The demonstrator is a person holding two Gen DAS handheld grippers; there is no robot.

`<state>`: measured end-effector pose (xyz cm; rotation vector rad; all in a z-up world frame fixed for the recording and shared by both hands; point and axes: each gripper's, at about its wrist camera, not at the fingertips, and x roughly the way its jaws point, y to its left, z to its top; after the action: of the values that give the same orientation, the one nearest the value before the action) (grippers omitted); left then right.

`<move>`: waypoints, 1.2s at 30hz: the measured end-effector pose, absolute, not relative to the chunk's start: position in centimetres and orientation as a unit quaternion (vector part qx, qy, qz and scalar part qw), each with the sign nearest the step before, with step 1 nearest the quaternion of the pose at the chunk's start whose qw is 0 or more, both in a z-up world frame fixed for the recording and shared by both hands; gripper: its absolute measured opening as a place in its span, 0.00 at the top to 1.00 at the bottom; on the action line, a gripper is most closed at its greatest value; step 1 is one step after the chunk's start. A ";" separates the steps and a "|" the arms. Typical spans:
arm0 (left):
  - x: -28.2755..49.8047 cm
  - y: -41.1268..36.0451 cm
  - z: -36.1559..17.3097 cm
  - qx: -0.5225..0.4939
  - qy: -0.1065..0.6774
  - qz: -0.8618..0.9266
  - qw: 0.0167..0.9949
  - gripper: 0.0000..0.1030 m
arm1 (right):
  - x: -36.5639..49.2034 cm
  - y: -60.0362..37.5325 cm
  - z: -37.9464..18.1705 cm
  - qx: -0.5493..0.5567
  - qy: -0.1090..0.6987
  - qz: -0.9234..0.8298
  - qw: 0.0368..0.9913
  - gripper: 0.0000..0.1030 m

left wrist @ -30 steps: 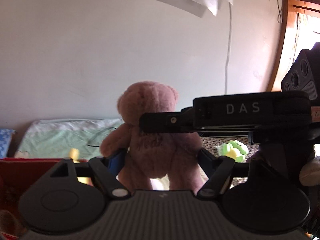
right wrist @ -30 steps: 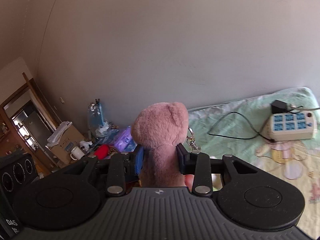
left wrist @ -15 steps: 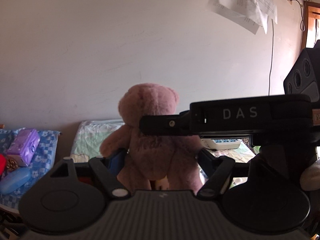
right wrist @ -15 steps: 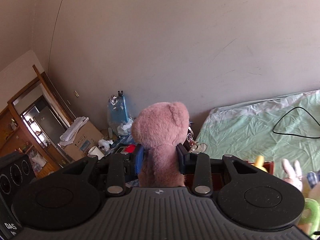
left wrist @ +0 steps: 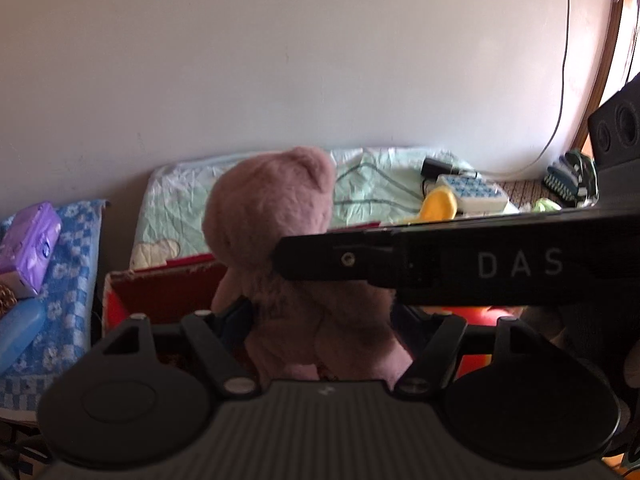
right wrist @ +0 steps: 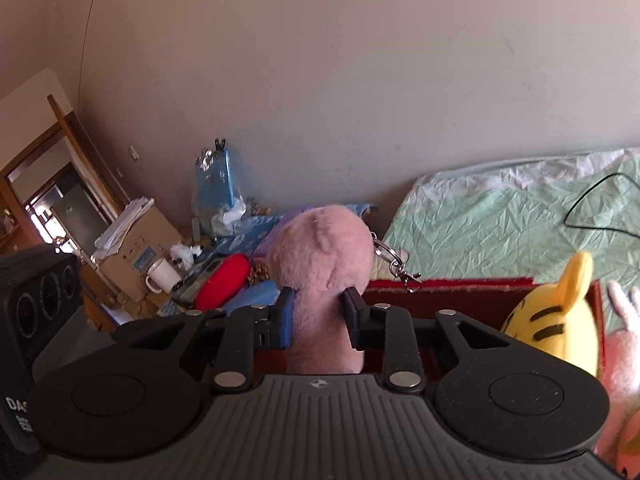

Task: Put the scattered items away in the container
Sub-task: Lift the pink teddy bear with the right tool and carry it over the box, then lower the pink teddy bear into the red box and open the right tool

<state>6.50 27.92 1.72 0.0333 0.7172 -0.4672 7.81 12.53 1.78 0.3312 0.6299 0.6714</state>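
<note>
Both grippers tilt downward, sharing one pink teddy bear [left wrist: 276, 216] at frame centre above the red container [right wrist: 452, 292]. The left gripper [left wrist: 320, 320], spread wide, clasps its body. The right gripper [right wrist: 318, 316], whose jaws have just been closing, pinches its neck from the sides.

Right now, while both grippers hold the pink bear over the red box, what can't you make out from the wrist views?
- Red box floor: hidden in both views by the gripper bodies and the bear.
- Bear's legs: right wrist view, behind the right gripper.
- Left gripper right pad: left wrist view, covered by the right gripper's finger.
- Yellow striped toy: lower half cut off.
</note>
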 end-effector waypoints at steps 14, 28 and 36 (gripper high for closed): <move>8.7 25.0 -1.0 0.043 0.403 -0.249 0.880 0.34 | 9.8 11.9 -0.7 0.141 0.383 0.255 0.877 0.75; 10.4 22.6 -2.3 0.088 0.446 -0.271 0.848 0.33 | 10.3 11.1 -2.4 0.137 0.413 0.186 0.881 0.79; 11.0 22.2 -2.4 0.076 0.462 -0.279 0.838 0.34 | 10.1 11.2 -2.5 0.118 0.412 0.157 0.890 0.83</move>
<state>11.01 22.16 -2.38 0.1613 0.9783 -0.5895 10.11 11.17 -2.48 0.2443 0.8546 0.3259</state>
